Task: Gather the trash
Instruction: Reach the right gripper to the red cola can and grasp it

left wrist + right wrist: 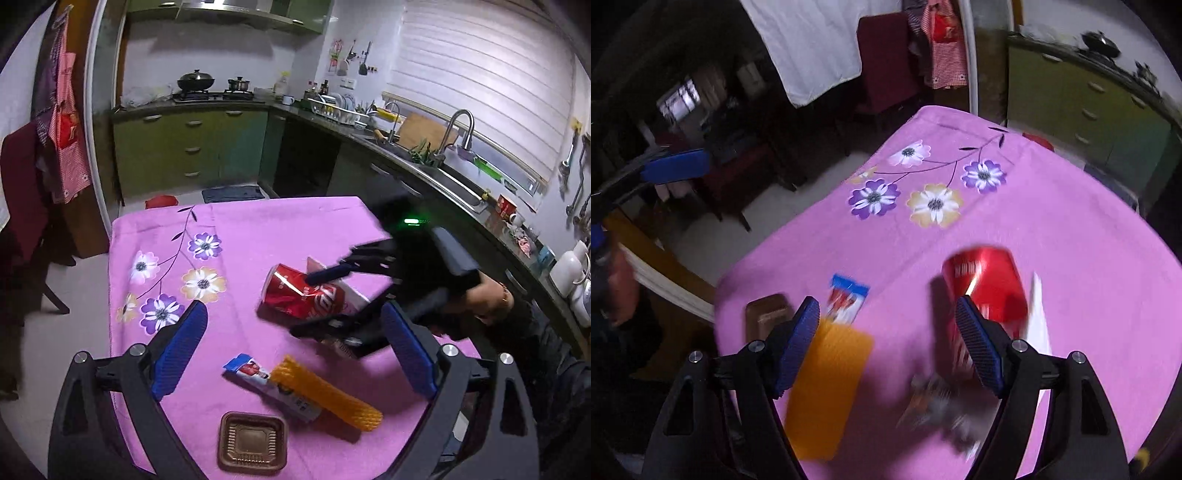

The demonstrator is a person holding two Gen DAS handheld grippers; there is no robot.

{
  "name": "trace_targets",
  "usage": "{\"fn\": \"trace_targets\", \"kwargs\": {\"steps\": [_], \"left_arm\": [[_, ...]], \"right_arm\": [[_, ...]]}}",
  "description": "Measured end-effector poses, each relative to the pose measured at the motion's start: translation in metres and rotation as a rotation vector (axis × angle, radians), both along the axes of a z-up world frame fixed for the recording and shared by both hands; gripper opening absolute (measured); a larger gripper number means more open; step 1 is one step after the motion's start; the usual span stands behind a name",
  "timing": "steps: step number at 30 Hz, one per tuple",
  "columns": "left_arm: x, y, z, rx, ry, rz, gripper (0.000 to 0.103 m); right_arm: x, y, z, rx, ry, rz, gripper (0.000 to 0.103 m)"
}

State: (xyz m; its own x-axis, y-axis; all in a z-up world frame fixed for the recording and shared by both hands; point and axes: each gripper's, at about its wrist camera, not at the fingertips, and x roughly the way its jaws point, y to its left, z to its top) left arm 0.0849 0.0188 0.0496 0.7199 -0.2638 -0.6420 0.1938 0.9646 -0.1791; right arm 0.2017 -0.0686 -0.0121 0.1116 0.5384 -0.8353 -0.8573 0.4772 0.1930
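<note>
Brown tray (252, 441) empty on pink cloth (236, 229), dented red can (295, 295) lying beside

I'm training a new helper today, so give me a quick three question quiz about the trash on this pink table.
1. True or false: the red can stands upright.
2. Which piece lies nearest the left gripper's camera: A the brown tray, B the can, C the orange foam net?
3. Fill in: the snack wrapper lies partly under the ____.

Key: 1 false, it lies on its side. 2 A. 3 orange foam net.
</note>
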Motion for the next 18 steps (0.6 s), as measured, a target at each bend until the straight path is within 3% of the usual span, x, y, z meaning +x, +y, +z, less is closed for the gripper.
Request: {"fn": "trace_targets", "kwargs": {"steps": [7, 18], "left_arm": [[0.003, 0.009, -0.017, 0.0, 0.042, -0.005, 0.091], [0.008, 0.011, -0.032, -0.016, 0.085, -0.007, 0.091]], "right_arm": [[0.03, 0.008, -0.023, -0.157, -0.119, -0.061, 0.076], [0.062, 0.02, -0.054, -0.377, -0.01, 0.03, 0.076]]}}
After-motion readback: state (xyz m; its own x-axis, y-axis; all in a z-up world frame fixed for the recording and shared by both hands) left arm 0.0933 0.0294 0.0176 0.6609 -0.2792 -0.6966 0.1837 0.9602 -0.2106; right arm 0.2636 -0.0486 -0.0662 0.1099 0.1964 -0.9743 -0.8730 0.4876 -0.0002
